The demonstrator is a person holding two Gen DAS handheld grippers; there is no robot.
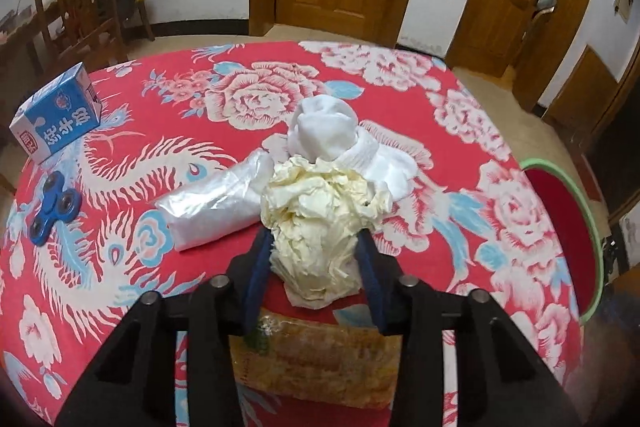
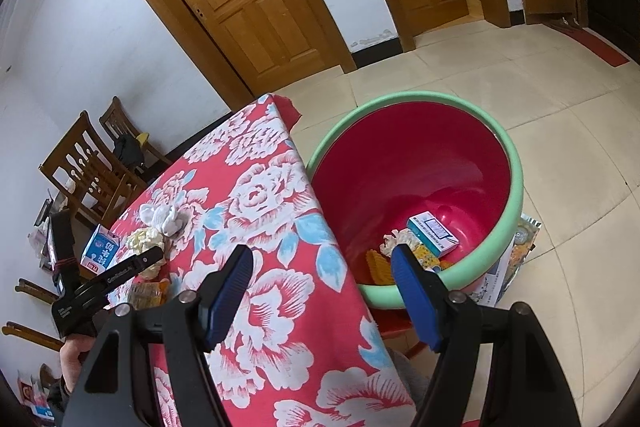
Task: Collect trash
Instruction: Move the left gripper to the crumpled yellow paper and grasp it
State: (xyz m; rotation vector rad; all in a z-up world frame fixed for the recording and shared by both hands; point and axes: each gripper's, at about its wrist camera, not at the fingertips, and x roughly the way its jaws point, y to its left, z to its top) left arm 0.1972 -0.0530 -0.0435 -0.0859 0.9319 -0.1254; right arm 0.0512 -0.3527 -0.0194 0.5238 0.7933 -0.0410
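The crumpled cream paper wad (image 1: 326, 223) sits on the floral tablecloth (image 1: 440, 131) at table centre, clamped between the blue pads of the left gripper (image 1: 318, 247), jaws narrowed onto it. White socks (image 1: 344, 143) touch it at twelve o'clock; a clear plastic bag (image 1: 216, 203) lies just beside at ten o'clock. Recommendation: lift straight up so neither neighbour drags along, then carry toward the green-rimmed red basin (image 2: 516, 163) at three o'clock. The right gripper (image 2: 320, 267) hangs wide and empty by the basin, clear of the path.
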